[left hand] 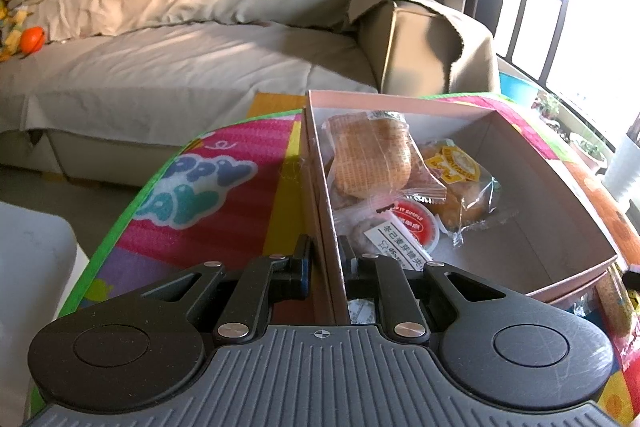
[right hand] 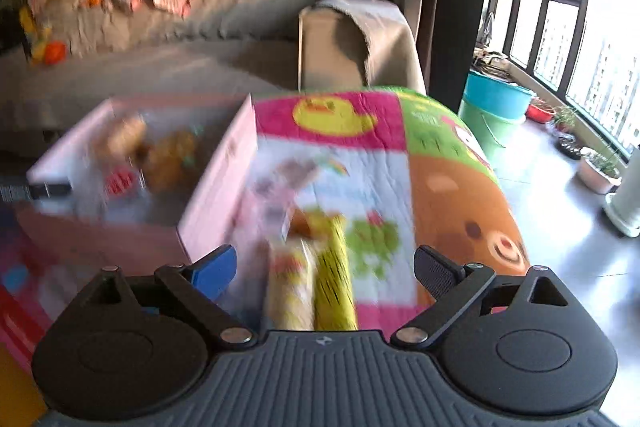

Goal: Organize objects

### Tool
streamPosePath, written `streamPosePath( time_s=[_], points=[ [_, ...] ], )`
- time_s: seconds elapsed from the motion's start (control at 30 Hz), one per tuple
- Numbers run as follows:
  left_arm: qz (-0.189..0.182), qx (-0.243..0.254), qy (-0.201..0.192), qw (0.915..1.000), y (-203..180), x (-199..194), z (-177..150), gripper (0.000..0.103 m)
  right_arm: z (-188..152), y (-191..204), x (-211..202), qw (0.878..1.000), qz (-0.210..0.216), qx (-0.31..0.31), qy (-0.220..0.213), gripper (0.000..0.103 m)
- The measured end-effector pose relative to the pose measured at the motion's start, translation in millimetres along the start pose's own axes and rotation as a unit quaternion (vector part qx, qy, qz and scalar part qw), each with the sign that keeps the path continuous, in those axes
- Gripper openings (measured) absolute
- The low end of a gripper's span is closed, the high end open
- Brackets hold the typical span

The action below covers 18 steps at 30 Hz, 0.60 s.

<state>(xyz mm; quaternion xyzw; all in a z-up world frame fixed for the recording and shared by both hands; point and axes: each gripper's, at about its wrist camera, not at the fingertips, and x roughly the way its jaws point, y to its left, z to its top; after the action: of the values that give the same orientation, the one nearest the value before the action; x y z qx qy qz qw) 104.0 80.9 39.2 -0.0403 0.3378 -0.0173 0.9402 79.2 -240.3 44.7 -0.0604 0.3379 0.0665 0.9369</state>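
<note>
The pink box [left hand: 500, 155] sits open on a bright play mat [left hand: 224, 195] that covers the table. Inside it lie wrapped snacks: a round waffle-like cake [left hand: 372, 155] in clear wrap toward the far left corner, a muffin [left hand: 460, 187] with a yellow label just to its right, a small red-lidded cup [left hand: 412, 227] in front of them, and a flat white-labelled packet [left hand: 400, 247] nearest the left wall. The rest of the box floor is bare.

The left tool [left hand: 325, 259] is clamped narrow on the box's left wall, one finger outside and one inside, with the cardboard edge between the pads.

In the right wrist view, which is blurred, the box stands to the left, and two long snack packs [right hand: 312, 291] lie side by side on the mat just beside its right wall: a pale yellow one touching a brighter yellow one. The right tool [right hand: 324, 267] stands wide, its fingers apart on either side of the packs and not touching them.

Beyond the table are a grey sofa [left hand: 180, 59] strewn with clothes and toys, a teal bucket [right hand: 496, 99], and potted plants by the window.
</note>
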Motion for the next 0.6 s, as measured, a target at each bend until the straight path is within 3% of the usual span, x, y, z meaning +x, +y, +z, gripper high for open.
streamPosePath(
  time_s=[0.07, 0.2, 0.37, 0.5, 0.6],
  points=[
    [0.001, 0.002, 0.001, 1.0, -1.4, -0.2, 0.1, 0.015, -5.8, 3.5, -0.8, 1.0, 0.006, -0.002, 0.003, 0.092],
    [0.001, 0.002, 0.001, 1.0, -0.4, -0.4, -0.6, 0.014, 8.7, 2.3, 2.2, 0.999, 0.039, 0.013, -0.002, 0.071],
    [0.001, 0.001, 0.0, 1.0, -0.4, -0.8, -1.1, 0.014, 61.9, -17.9, 53.7, 0.992, 0.088, 0.085, 0.03, 0.071],
    [0.001, 0.001, 0.0, 1.0, -0.5, -0.8, -1.1, 0.014, 100.1, -29.2, 122.8, 0.983, 0.086, 0.144, 0.072, 0.071],
    [0.001, 0.002, 0.0, 1.0, -1.1, -0.9, -1.1, 0.014, 118.9, -25.4, 161.2, 0.983, 0.074, 0.146, 0.087, 0.071]
  ],
)
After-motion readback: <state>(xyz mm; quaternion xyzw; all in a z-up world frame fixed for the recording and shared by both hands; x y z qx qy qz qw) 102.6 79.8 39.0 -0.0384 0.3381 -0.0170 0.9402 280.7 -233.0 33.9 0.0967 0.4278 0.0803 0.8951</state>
